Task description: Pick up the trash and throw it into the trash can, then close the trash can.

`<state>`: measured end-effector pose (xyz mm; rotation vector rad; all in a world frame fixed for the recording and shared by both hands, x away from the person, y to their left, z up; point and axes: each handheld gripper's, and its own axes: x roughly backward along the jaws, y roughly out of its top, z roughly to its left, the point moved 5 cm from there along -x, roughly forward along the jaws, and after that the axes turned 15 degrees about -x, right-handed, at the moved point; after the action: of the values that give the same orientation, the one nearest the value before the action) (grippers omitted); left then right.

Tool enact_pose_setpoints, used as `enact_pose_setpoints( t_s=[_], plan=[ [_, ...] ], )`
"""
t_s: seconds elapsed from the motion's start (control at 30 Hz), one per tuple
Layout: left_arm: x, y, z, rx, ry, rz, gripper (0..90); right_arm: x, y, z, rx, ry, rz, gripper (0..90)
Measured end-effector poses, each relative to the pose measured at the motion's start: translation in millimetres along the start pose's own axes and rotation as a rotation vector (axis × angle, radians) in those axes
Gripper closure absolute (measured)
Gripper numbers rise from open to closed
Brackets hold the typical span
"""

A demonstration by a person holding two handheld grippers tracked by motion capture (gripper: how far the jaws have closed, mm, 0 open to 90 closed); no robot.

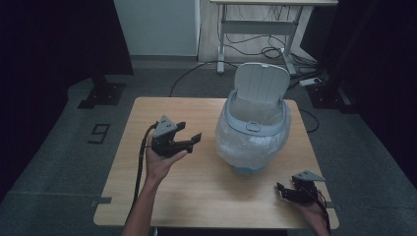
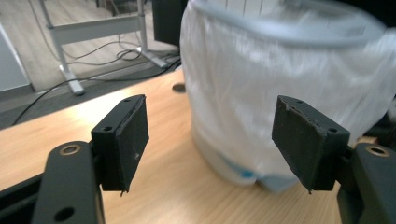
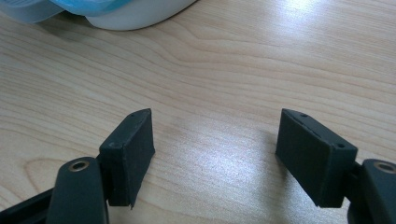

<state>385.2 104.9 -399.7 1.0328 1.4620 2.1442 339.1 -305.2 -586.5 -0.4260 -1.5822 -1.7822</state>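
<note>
A small grey bin stands on the wooden table, right of centre. Its lid is tipped up at the back, and a translucent plastic bag lines it and drapes over the sides. My left gripper hovers left of the bin with its jaws pointing at it, open and empty. In the left gripper view the bagged bin looms close beyond the left gripper. My right gripper rests low at the table's near right corner, open. In its own view the right gripper frames bare wood, with the bin's base at the top.
A white-legged desk stands on the floor behind the table, with cables and a power strip under it. A black stand base sits at the far left. A small round hole marks the tabletop by the bin.
</note>
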Motion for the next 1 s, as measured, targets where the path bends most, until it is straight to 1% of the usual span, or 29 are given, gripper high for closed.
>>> enact_pose_setpoints(
  t_s=[0.03, 0.1, 0.23, 0.37, 0.5, 0.6, 0.63, 0.67, 0.73, 0.77, 0.8, 0.83, 0.87, 0.9, 0.93, 0.97, 1.0],
  plan=[
    [0.0, 0.0, 0.0, 0.000, 0.000, 0.000, 26.9, 0.0, 0.0, 0.0, 0.000, 0.000, 0.000, 27.3],
    [-0.5, -13.5, -4.9, -0.011, 0.008, 0.026, 27.0, 0.0, -0.1, 0.2, -0.003, -0.002, -0.001, 27.3],
    [-4.2, -27.5, -7.4, -0.006, 0.004, 0.055, 27.0, 0.0, -0.1, 0.1, -0.002, -0.002, -0.001, 27.2],
    [-6.6, -32.9, -7.6, -0.008, 0.000, 0.065, 27.0, -0.1, 0.0, 0.2, -0.003, -0.002, -0.001, 27.2],
    [-5.2, -35.1, -6.4, -0.007, 0.003, 0.060, 27.1, -0.1, 0.0, 0.2, -0.003, -0.002, -0.001, 27.2],
    [-3.5, -40.1, -6.1, 0.001, 0.007, 0.061, 27.1, -0.1, 0.1, 0.1, -0.003, 0.000, -0.001, 26.9],
    [-2.1, -46.1, -5.8, 0.010, 0.009, 0.066, 27.2, 0.0, 0.2, -0.1, -0.005, 0.002, -0.001, 26.7],
    [-2.1, -46.1, -5.8, 0.010, 0.009, 0.066, 27.2, 0.0, 0.2, -0.1, -0.005, 0.002, -0.001, 26.7],
    [-1.4, -51.3, -5.3, 0.018, 0.009, 0.069, 27.2, 0.9, 2.0, -0.2, -0.023, 0.006, 0.005, 26.2],
    [-1.2, -53.8, -5.0, 0.021, 0.008, 0.072, 27.3, 2.9, 4.9, -0.5, -0.032, 0.011, -0.004, 26.4],
    [-1.0, -56.0, -4.7, 0.022, 0.009, 0.075, 27.3, 10.3, 14.2, -0.8, -0.067, 0.039, -0.039, 27.6],
    [-0.9, -58.0, -4.6, 0.026, 0.008, 0.078, 27.3, 14.6, 19.5, -1.0, -0.085, 0.060, -0.059, 27.7],
    [-1.2, -60.0, -4.7, 0.025, 0.005, 0.082, 27.3, 14.6, 19.5, -1.0, -0.085, 0.060, -0.059, 27.7],
    [-1.6, -62.0, -4.9, 0.025, 0.005, 0.087, 27.3, 23.3, 31.3, -1.4, -0.109, 0.100, -0.089, 27.7],
    [-2.2, -63.9, -5.4, 0.025, 0.003, 0.090, 27.3, 23.3, 31.3, -1.4, -0.109, 0.100, -0.089, 27.7],
    [-2.7, -65.8, -5.9, 0.027, 0.000, 0.093, 27.4, 31.7, 44.4, -1.5, -0.116, 0.128, -0.114, 27.5],
    [-3.7, -69.1, -7.0, 0.025, -0.005, 0.099, 27.3, 35.8, 52.0, -1.4, -0.113, 0.136, -0.125, 27.2]
  ],
)
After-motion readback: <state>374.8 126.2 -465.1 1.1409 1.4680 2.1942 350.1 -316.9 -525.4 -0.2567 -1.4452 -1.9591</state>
